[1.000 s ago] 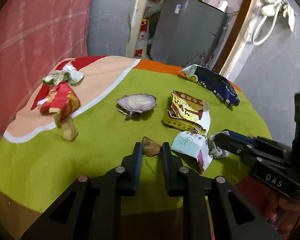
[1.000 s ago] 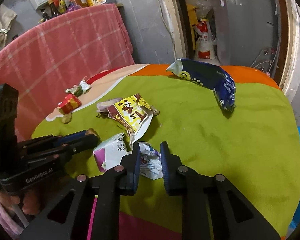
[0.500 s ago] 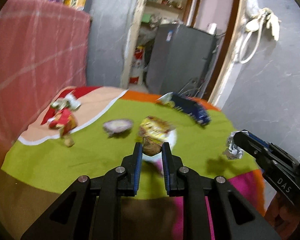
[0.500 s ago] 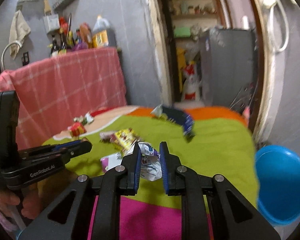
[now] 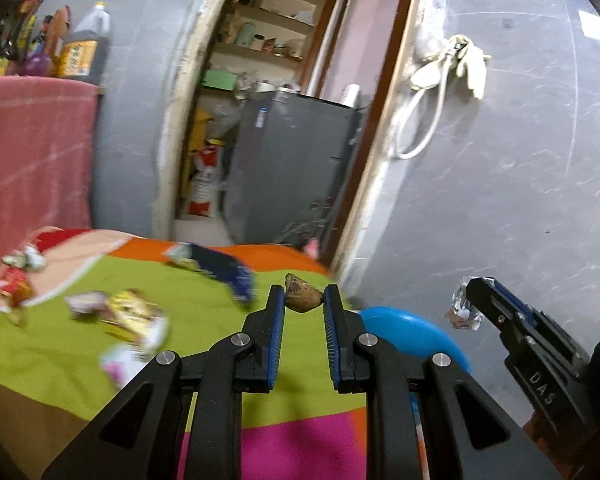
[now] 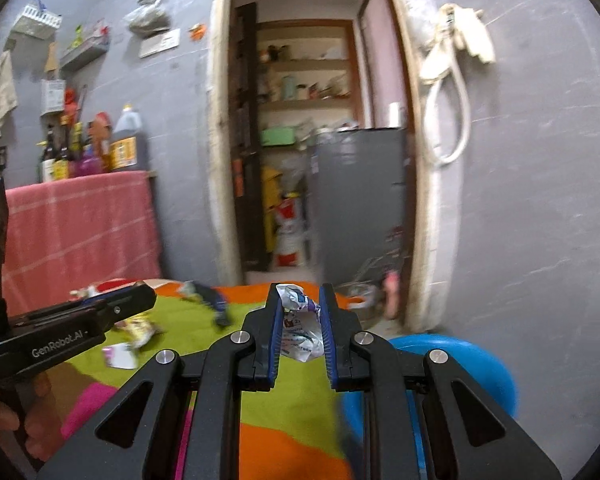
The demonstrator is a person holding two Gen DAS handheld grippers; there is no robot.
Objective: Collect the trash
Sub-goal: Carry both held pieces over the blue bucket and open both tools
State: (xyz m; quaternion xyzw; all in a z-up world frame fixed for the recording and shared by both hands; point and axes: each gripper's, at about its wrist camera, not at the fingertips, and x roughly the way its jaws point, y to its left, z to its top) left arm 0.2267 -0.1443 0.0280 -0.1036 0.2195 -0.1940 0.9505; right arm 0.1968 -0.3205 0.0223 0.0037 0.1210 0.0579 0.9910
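Observation:
My left gripper (image 5: pixel 303 298) is shut on a small brown scrap (image 5: pixel 302 298) and holds it in the air past the table's right edge. My right gripper (image 6: pixel 300 308) is shut on a crumpled white wrapper (image 6: pixel 300 328), which also shows in the left wrist view (image 5: pixel 462 314). A blue bin (image 5: pixel 412 334) stands below, right of the table; it also shows in the right wrist view (image 6: pixel 464 364). On the green tablecloth (image 5: pixel 60 340) lie a blue bag (image 5: pixel 220 268), a yellow wrapper (image 5: pixel 134 314), a white packet (image 5: pixel 120 360) and a red wrapper (image 5: pixel 14 282).
A grey fridge (image 5: pixel 292 168) stands in the doorway behind the table. A pink-covered counter (image 5: pixel 32 152) with bottles is at the left. A grey wall (image 5: pixel 500 180) with a hanging cloth and hose is at the right.
Both grippers have lifted their trash off the table and swung up and to the right. The blue bin has come into view below them.

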